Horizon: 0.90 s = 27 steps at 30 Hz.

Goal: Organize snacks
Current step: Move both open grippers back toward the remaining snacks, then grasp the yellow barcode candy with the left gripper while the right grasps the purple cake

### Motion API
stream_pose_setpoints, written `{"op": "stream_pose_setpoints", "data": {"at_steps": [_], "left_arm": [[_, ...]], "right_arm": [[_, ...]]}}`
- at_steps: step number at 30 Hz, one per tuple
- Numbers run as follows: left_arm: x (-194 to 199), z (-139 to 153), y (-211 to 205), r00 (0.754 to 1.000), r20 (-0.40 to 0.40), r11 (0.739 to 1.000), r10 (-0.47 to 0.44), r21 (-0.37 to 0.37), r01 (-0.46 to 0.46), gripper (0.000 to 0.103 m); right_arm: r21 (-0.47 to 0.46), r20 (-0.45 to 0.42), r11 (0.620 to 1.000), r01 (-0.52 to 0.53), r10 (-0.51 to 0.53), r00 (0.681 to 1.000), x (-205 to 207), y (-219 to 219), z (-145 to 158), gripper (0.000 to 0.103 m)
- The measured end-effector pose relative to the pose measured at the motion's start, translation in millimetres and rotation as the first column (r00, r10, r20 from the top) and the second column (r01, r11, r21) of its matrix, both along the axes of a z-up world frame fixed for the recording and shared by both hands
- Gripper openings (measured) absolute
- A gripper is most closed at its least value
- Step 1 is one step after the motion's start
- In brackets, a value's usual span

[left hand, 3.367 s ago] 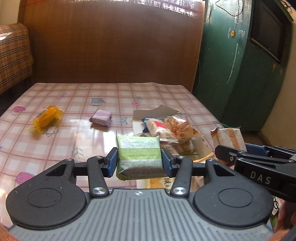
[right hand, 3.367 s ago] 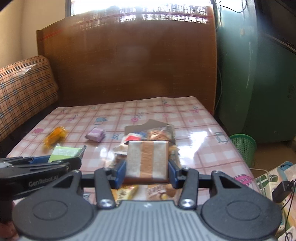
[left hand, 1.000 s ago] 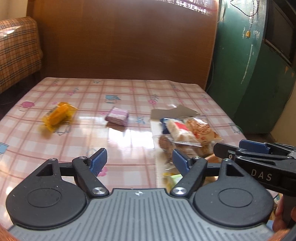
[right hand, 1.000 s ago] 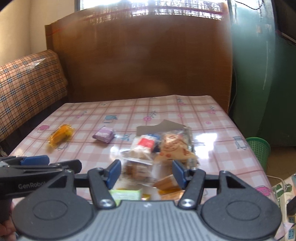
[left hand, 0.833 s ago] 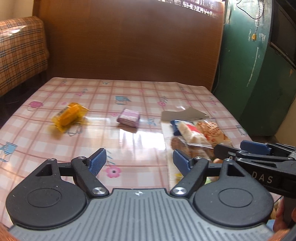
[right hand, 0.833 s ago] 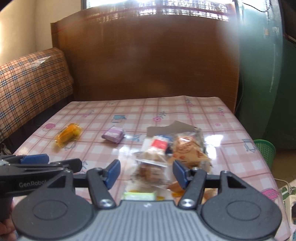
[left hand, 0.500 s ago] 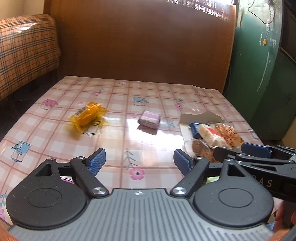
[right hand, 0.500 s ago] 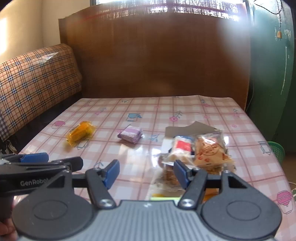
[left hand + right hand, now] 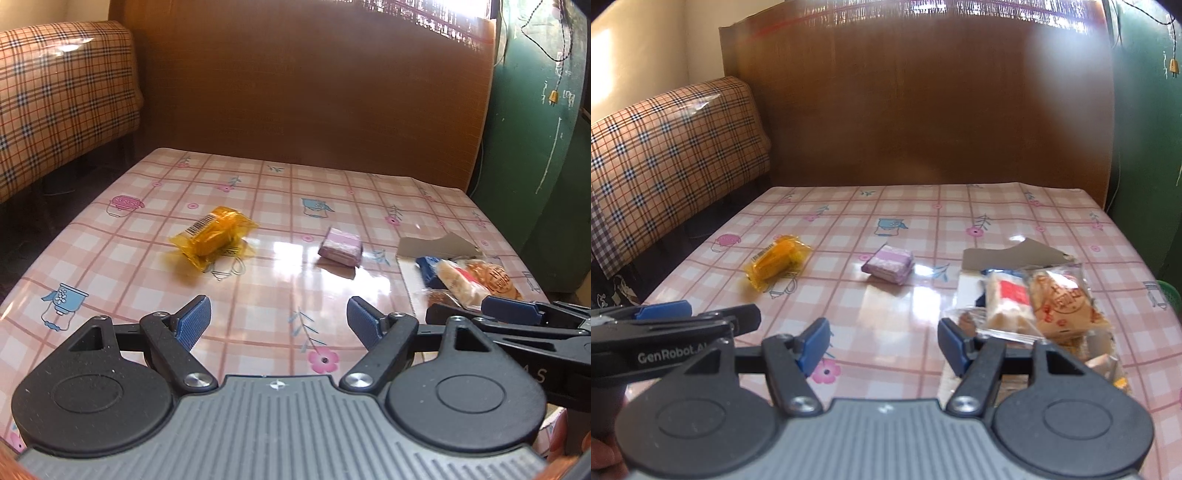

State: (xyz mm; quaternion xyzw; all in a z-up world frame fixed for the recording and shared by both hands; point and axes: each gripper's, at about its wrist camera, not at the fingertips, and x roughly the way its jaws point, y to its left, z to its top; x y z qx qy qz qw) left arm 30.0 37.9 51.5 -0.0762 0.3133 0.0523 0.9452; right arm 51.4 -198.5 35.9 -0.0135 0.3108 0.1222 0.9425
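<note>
Both grippers hover over the pink checked vinyl tablecloth [image 9: 258, 192], jaws apart and holding nothing. From the left gripper [image 9: 275, 322], the yellow cellophane-wrapped snack [image 9: 212, 237] lies at eleven o'clock and the small purple wrapped block [image 9: 340, 246] at one o'clock, both well beyond the fingertips. The right gripper [image 9: 882, 341] has the pile of clear-wrapped biscuit packets [image 9: 1038, 302] just past its right pad, at two o'clock.

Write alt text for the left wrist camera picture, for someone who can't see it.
The left hand-held gripper, open and empty, hovers over a pink checked table. Ahead lie a yellow packet and a purple packet, apart; a snack pile sits right, beside the right hand-held gripper.
</note>
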Motion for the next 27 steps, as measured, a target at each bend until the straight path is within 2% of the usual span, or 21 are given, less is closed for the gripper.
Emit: {"op": "stream_pose_setpoints", "data": {"at_steps": [11, 16, 18, 22, 27], "left_arm": [[31.8, -11.0, 30.6, 1.0, 0.001, 1.0, 0.024, -0.008, -0.024, 0.101], [53.3, -18.5, 52.7, 1.0, 0.005, 1.0, 0.009, -0.01, -0.009, 0.103], [66.3, -22.9, 62.4, 1.0, 0.003, 1.0, 0.009, -0.002, -0.009, 0.103], [97.4, -33.7, 86.7, 1.0, -0.015, 1.0, 0.006, 0.0, -0.006, 0.103], [139.2, -54.0, 106.2, 0.998, -0.058, 0.998, -0.009, 0.066, 0.013, 0.103]], "right_arm": [[0.044, -0.044, 0.999, 0.005, -0.003, 0.999, 32.4, 23.1, -7.9, 0.067], [0.061, -0.072, 0.998, 0.022, -0.018, 0.997, 54.0, 34.2, -16.2, 0.072], [0.054, -0.078, 0.998, 0.025, -0.021, 0.997, 63.1, 40.1, -19.2, 0.077], [0.045, -0.093, 0.998, 0.038, -0.034, 0.995, 83.6, 44.8, -23.4, 0.078], [0.045, -0.117, 0.997, 0.069, -0.063, 0.991, 106.3, 41.5, -30.4, 0.083]]}}
